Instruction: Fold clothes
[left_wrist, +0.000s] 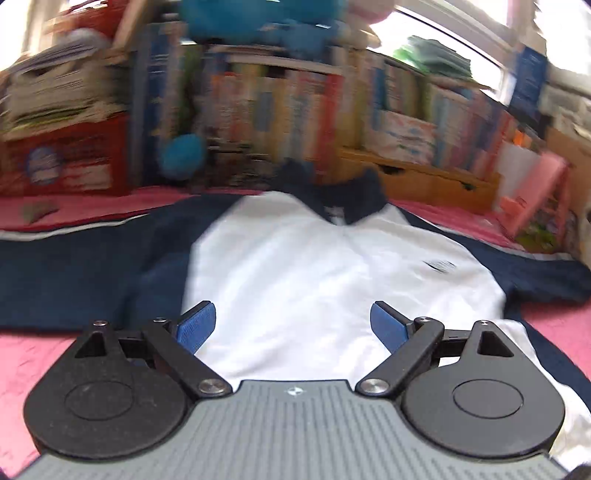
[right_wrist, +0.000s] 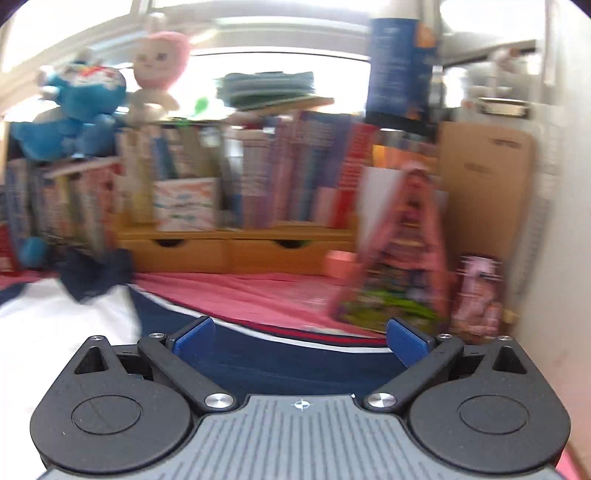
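Here both tools, left (left_wrist: 291, 325) and right (right_wrist: 301, 339), gape empty over the shirt (left_wrist: 295, 266).

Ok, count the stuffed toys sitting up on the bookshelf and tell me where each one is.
2, both on top of the bookshelf in the right wrist view: a blue plush toy at the left end, and a pink-hooded plush doll just right of it. Blur or framing may hide others.

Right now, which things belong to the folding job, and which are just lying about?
Job: white-and-navy shirt, left gripper, right gripper, both open.

Lying about: blue plush toy, pink doll, books, wooden drawers, pink sheet.
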